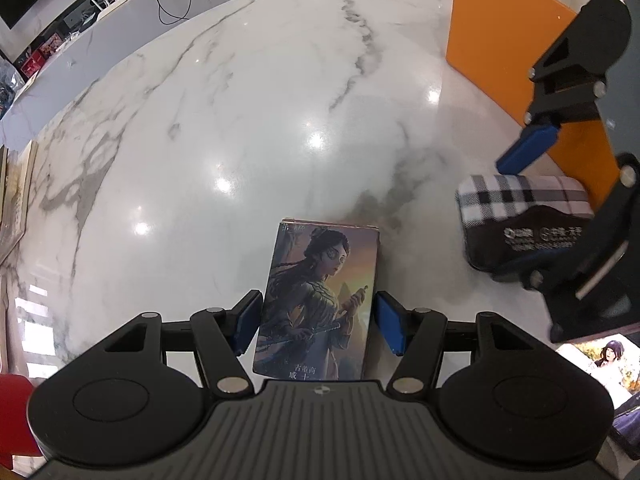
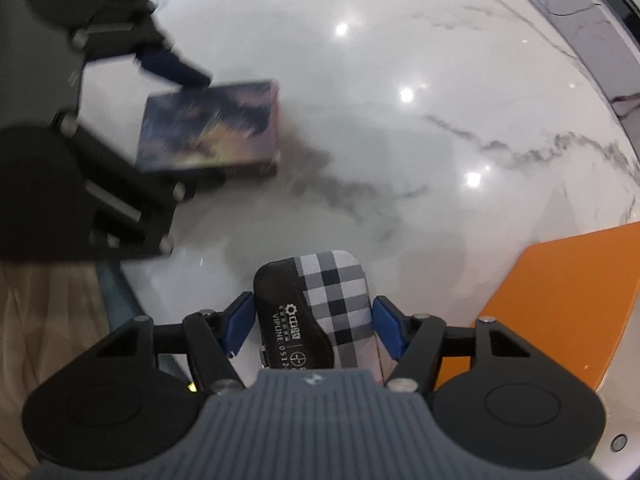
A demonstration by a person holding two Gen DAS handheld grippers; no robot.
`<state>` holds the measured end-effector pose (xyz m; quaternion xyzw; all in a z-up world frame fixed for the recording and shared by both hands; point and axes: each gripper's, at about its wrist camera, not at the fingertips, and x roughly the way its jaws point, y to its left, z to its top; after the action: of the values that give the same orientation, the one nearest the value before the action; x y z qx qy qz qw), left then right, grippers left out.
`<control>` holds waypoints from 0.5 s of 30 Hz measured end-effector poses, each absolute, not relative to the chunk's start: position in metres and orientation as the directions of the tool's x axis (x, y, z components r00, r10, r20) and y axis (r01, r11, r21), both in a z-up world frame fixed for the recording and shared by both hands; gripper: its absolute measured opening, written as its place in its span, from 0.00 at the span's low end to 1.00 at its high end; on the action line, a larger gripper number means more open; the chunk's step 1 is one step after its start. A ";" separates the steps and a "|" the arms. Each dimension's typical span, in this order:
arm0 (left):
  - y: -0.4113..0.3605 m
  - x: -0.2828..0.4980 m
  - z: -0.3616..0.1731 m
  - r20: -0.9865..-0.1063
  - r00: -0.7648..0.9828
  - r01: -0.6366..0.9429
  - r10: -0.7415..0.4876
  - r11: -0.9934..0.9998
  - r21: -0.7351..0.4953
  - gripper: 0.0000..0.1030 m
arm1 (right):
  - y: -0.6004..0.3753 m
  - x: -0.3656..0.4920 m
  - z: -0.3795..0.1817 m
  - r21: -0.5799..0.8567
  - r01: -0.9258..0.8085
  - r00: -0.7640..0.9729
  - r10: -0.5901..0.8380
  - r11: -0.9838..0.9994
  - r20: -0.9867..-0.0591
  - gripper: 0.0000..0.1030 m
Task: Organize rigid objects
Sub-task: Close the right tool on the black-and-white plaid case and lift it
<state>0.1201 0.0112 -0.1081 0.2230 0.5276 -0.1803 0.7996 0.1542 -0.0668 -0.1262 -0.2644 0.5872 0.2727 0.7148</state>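
Observation:
An illustrated card box lies on the white marble table, and my left gripper is shut on it, a blue pad against each long side. The right wrist view shows this box blurred at upper left, with the left gripper around it. A glasses case, black with a plaid panel, sits between the blue pads of my right gripper, and both pads touch its sides. In the left wrist view the case is at the right, under the right gripper.
An orange-walled container with a pale inside stands to the right of the case, also in the right wrist view as the orange container. More picture cards lie at the lower right. Books sit at the table's left edge.

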 end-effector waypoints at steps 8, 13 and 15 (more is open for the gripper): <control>0.014 0.121 -0.108 -0.925 0.374 0.520 -0.066 0.841 0.150 0.68 | -0.078 0.156 -0.123 -0.043 -0.653 0.179 0.099 0.756 -0.979 0.68; 0.015 0.122 -0.108 -0.927 0.367 0.521 -0.078 0.842 0.135 0.70 | -0.088 0.138 -0.124 -0.058 -0.660 0.176 0.078 0.749 -0.981 0.74; 0.015 0.122 -0.108 -0.927 0.367 0.520 -0.078 0.844 0.135 0.71 | -0.087 0.139 -0.124 -0.059 -0.650 0.175 0.073 0.758 -0.982 0.72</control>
<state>0.1217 0.0148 -0.1084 0.2082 0.5306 -0.1865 0.8002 0.1391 -0.0875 -0.1240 -0.2436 0.5922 0.2487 0.7267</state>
